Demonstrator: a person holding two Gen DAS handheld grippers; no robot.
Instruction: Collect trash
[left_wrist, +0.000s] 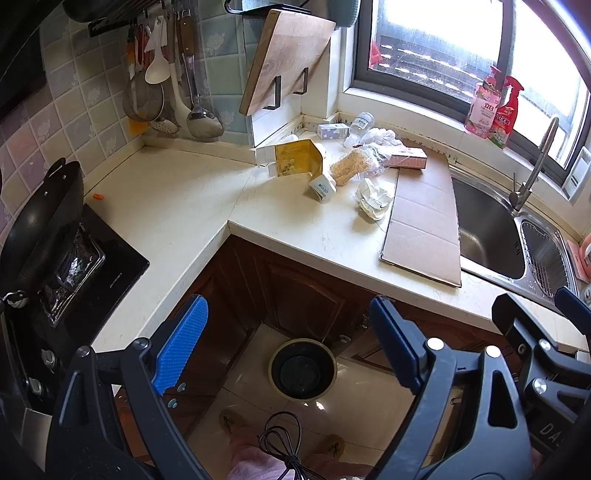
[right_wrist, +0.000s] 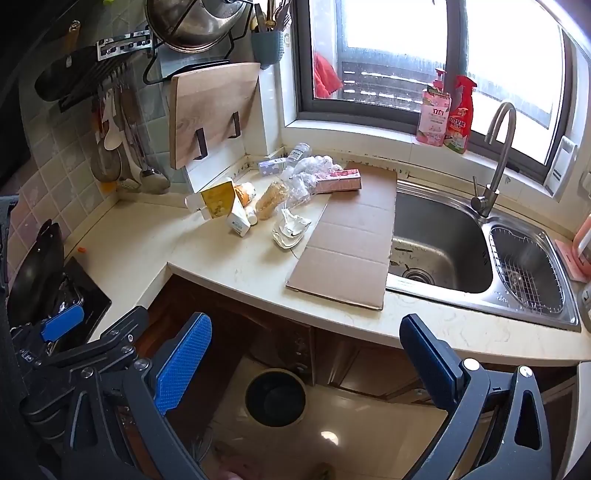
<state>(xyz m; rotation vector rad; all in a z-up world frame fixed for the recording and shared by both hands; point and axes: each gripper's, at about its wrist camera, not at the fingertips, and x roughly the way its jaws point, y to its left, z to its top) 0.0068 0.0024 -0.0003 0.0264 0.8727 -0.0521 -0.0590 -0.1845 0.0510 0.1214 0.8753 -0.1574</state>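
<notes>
Trash lies in the counter's corner: a yellow carton (left_wrist: 295, 158) (right_wrist: 218, 199), a small white carton (left_wrist: 323, 188) (right_wrist: 238, 219), a noodle bag in clear plastic (left_wrist: 351, 166) (right_wrist: 275, 197), crumpled white paper (left_wrist: 373, 197) (right_wrist: 291, 227), a pink box (left_wrist: 408, 157) (right_wrist: 338, 181), a plastic bottle (left_wrist: 362, 122) (right_wrist: 299, 151) and a flat cardboard sheet (left_wrist: 424, 221) (right_wrist: 351, 243). A dark round bin (left_wrist: 303, 369) (right_wrist: 275, 397) stands on the floor below. My left gripper (left_wrist: 288, 343) and right gripper (right_wrist: 306, 358) both hang open over the floor, short of the counter, holding nothing.
A steel sink (right_wrist: 439, 243) with a tap (right_wrist: 495, 158) lies right of the cardboard. At the left is a stove (left_wrist: 77, 258) with a black wok (left_wrist: 37, 221). A cutting board (left_wrist: 288, 59) and utensils (left_wrist: 173, 85) hang on the wall. The person's slippered feet (left_wrist: 232, 421) stand near the bin.
</notes>
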